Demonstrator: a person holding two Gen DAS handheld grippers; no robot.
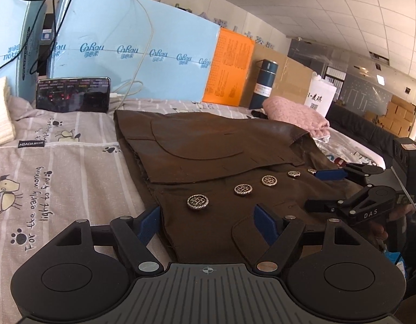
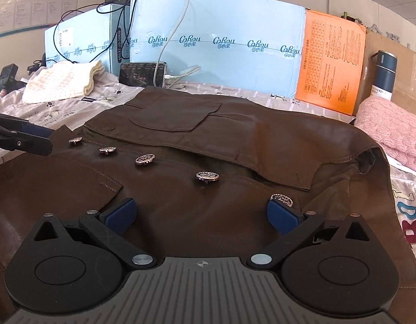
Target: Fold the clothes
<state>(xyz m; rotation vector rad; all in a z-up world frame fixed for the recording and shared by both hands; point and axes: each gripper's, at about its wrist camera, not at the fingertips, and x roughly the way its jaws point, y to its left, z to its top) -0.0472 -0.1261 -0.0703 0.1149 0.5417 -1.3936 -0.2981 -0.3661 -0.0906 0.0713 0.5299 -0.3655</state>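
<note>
A brown jacket (image 1: 221,145) with a row of metal buttons (image 1: 197,202) lies spread flat on the bed sheet (image 1: 59,162), front side up, pocket flap (image 2: 178,116) showing. My left gripper (image 1: 206,224) stands open low over the jacket's near hem, with nothing pinched between its blue pads. My right gripper (image 2: 202,214) is wide open just above the jacket's front near the collar end, one button (image 2: 282,199) beside its right pad. Each gripper shows in the other's view: the right gripper (image 1: 325,189) at the right, the left gripper (image 2: 43,139) at the left edge.
A phone (image 1: 72,94) on a charging cable leans against light-blue boxes (image 1: 132,54) behind the bed. A pink knit (image 1: 297,120), a dark-blue bottle (image 1: 263,83) and an orange box (image 1: 229,70) stand at the back right. A cream knit (image 2: 62,81) lies back left.
</note>
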